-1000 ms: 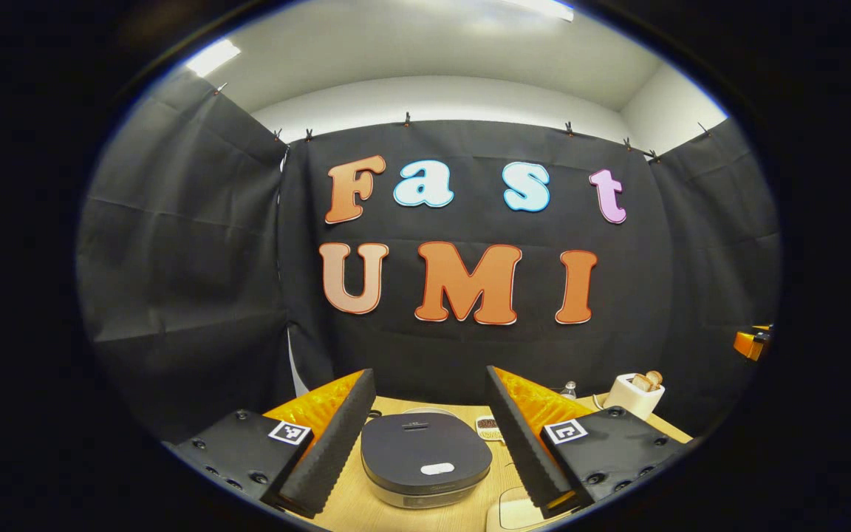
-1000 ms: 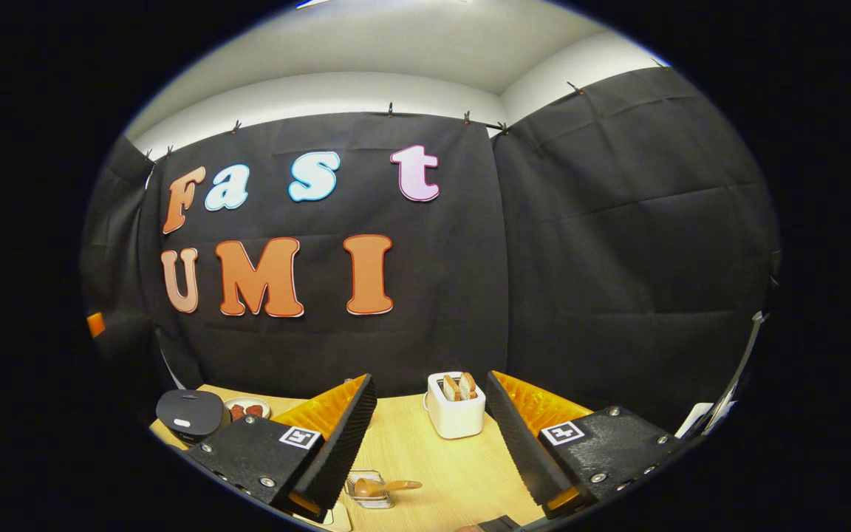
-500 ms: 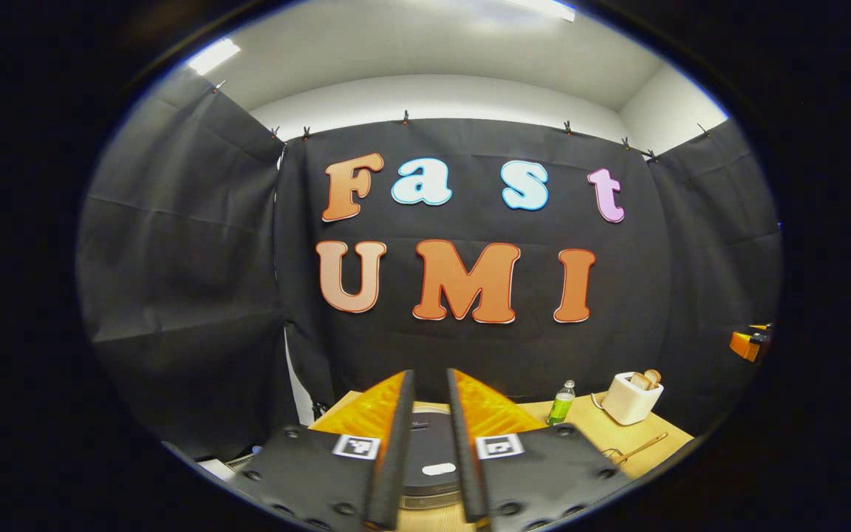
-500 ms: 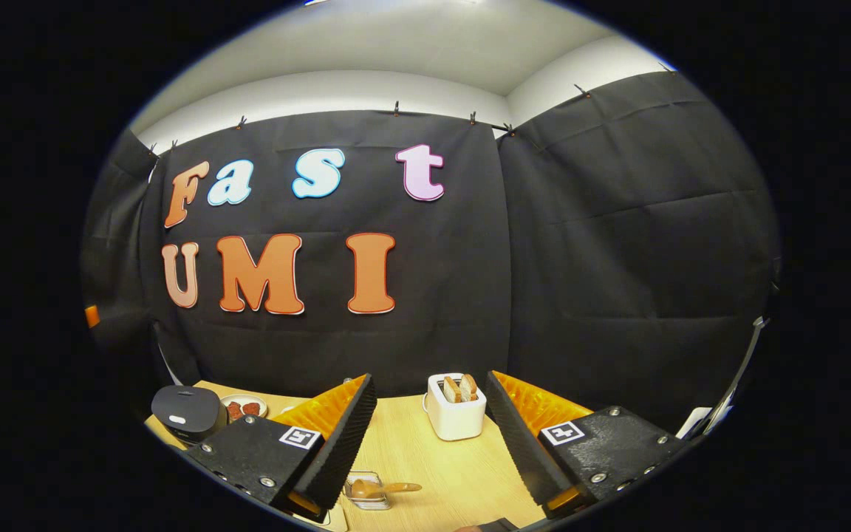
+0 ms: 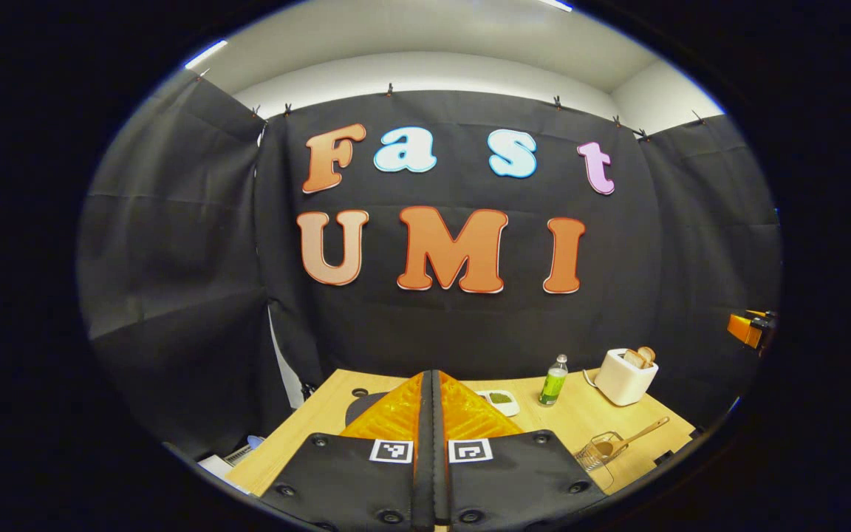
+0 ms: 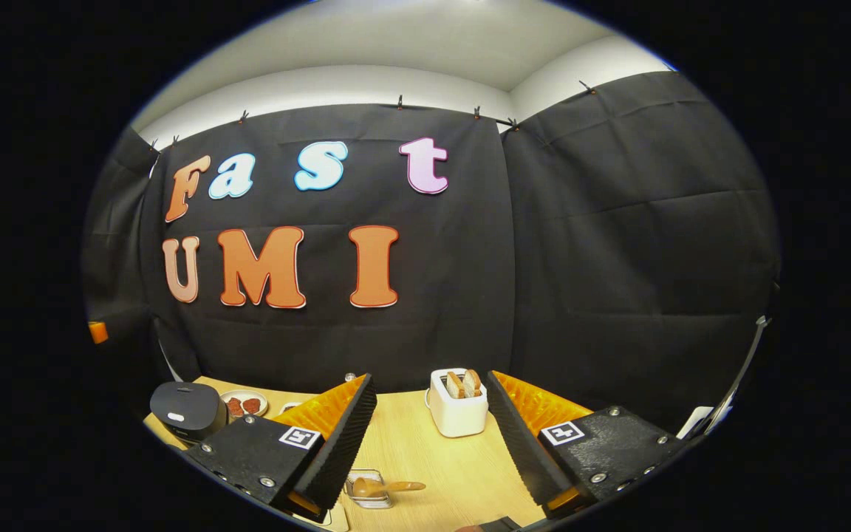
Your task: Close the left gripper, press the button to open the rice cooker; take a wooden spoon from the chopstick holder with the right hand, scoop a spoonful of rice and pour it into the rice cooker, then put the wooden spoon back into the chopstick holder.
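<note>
The light wooden surface [image 6: 411,451] carries a dark rice cooker [image 6: 188,409] at its far left corner in the right gripper view, with a small plate of reddish pieces [image 6: 245,405] just beside it. A white toaster [image 6: 457,414] with two slices standing in its slots sits near the back wall, and a clear chopstick holder [image 6: 368,489] with the wooden spoon [image 6: 385,486] lying across it rests at the near edge. In the left gripper view the same surface [image 5: 322,414] also bears a green bottle [image 5: 553,381] standing upright near the toaster [image 5: 625,377] and a small white dish of green stuff [image 5: 501,400] just beside the bottle.
</note>
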